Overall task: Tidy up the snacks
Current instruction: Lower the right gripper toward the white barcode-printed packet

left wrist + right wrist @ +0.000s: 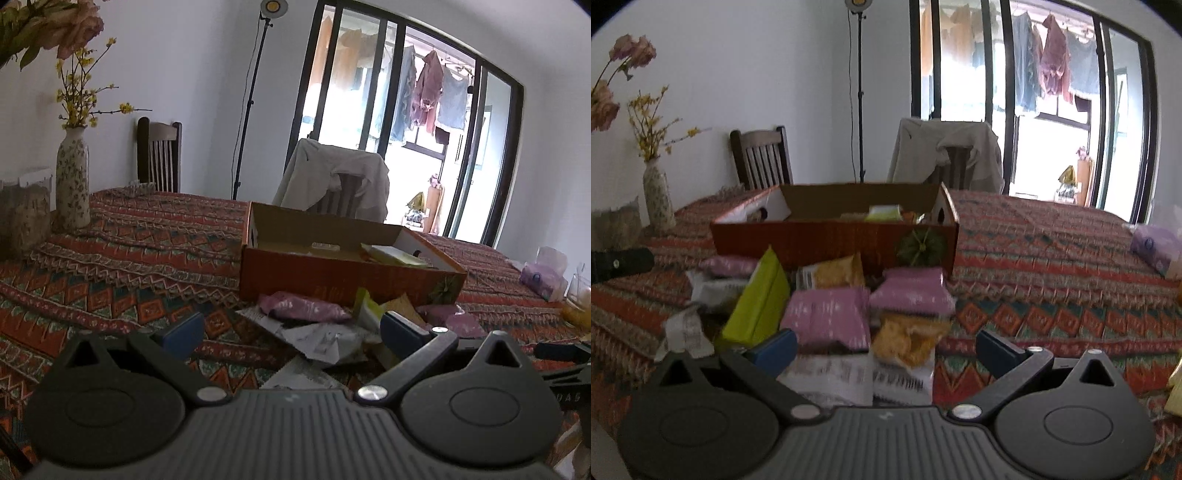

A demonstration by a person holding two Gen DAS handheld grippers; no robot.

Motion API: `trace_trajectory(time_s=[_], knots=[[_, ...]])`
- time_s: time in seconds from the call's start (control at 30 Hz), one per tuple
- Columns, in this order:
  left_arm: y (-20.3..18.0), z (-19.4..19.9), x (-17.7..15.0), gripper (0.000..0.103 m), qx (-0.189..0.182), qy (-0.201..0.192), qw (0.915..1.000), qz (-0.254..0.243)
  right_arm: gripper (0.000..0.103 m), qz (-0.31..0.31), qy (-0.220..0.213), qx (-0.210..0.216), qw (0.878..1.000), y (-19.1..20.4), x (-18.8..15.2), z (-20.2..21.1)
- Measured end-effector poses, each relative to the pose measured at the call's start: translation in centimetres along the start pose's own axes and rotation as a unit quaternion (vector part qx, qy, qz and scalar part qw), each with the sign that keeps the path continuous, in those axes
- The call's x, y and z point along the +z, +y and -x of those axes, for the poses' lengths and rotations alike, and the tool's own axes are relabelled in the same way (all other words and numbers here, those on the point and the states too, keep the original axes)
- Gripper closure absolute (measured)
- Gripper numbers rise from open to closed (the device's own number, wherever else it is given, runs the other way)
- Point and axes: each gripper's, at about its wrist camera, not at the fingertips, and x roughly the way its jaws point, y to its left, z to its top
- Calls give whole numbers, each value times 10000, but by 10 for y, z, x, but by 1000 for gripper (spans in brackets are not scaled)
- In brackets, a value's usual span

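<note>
Pink, yellow snack packets (827, 317) heaped before orange box (834, 240)

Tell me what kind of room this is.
Most likely a home dining room: a table under a patterned cloth, wooden chairs drawn up to it, a flower vase, and laundry drying on a balcony beyond the glass doors.

print on white wrappers (831, 373) blurred, jar (22, 210) cut off at left edge, box (834, 236) floor hidden
</note>
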Motion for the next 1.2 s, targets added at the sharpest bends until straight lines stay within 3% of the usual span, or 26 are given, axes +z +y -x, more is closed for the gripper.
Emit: trace_trajectory(time_s=[0.43, 0.63, 0.8, 1.0, 1.2], knots=[[-6, -7, -15, 0, -121, 262, 9995, -121, 0, 107, 468, 294, 9984, 27, -13, -26], [-1, -10, -21, 0, -88, 367, 9992, -107, 2, 274, 450, 84, 9986, 41, -17, -38], [2, -11, -22, 0, -48, 418, 9991, -53, 8, 322, 358, 156, 9987, 42, -22, -38], [3, -11, -23, 0, -55, 449, 9990, -37, 35, 406, 197, 348, 9984, 43, -25, -30], [4, -11, -23, 0, -39, 451, 9990, -14, 51, 513, 49, 376, 9980, 46, -27, -21]])
